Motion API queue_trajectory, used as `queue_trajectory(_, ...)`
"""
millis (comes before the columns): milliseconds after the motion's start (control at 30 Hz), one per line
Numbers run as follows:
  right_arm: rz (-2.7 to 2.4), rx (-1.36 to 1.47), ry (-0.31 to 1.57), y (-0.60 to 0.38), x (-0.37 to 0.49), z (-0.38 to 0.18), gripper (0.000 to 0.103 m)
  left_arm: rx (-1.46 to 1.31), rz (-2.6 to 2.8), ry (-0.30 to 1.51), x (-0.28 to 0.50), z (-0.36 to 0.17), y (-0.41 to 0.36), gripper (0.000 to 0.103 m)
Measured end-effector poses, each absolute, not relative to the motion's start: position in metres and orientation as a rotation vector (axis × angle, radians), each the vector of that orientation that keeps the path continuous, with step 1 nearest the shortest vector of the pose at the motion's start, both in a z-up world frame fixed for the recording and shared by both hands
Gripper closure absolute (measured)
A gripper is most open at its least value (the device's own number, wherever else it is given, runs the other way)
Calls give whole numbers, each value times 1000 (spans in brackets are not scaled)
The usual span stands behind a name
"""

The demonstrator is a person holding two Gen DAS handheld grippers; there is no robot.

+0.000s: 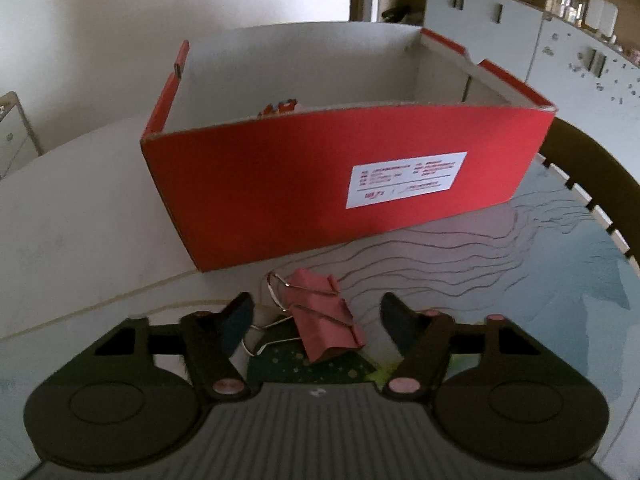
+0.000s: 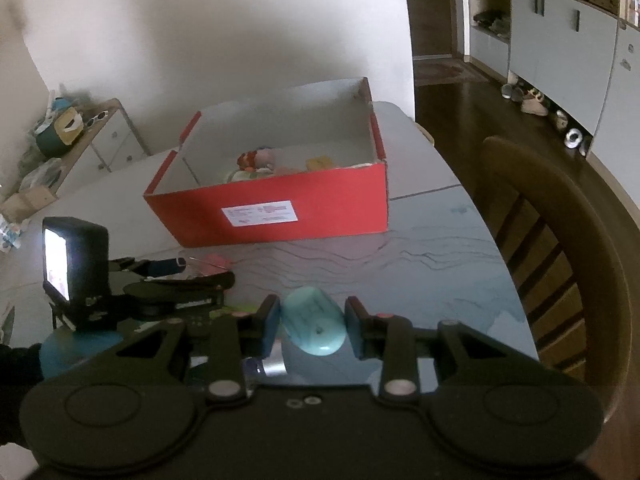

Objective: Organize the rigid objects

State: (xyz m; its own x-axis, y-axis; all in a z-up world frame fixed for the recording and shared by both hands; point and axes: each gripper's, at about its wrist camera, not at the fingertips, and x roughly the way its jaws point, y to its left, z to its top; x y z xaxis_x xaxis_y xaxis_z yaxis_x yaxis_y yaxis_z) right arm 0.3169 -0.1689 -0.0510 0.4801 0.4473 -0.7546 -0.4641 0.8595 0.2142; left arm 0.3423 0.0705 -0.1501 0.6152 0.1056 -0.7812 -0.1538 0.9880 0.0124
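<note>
A: Entry, left side. Left gripper (image 1: pixel 316 316) sits low over the tabletop (image 1: pixel 520 280), jaws apart, not gripping. A pink binder clip (image 1: pixel 326 316) lies between them, resting on the tabletop, with no pad touching it that I can see.

B: Which way does it lie?

A: The clip body runs diagonally, near end toward the camera and to the right, far end up-left toward the red box (image 1: pixel 340 180). Its wire handles splay to the left, close to the left finger. There is a clear gap on the right side. I would judge the closing line crosses the body at a slant, not square.

B: Right side?

A: Right gripper (image 2: pixel 312 322) has its jaws closed on a pale turquoise oval object (image 2: pixel 314 326), both pads against its sides. The long axis tilts from upper left to lower right across the jaws. I cannot tell what it is.

B: Destination?

A: The red box stands open-topped just beyond the clip. In the right wrist view several small items already lie on its floor. The box is straight ahead of both grippers; the left one looks nearer to its front wall.

B: Risk?

A: My guess: the handles catch the left finger first and the clip swivels instead of seating
</note>
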Motion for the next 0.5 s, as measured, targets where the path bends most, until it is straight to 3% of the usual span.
queue_trajectory(233, 550, -18, 923, -169, 320, -54, 69, -34, 183, 913, 348, -162, 70, 55)
queue_trajectory(300, 550, -21, 925, -167, 321, -55, 69, -24, 176, 905, 347, -162, 68, 65)
queue_trajectory(500, 550, -17, 929, -167, 322, -57, 69, -5, 168, 889, 345, -160, 68, 70)
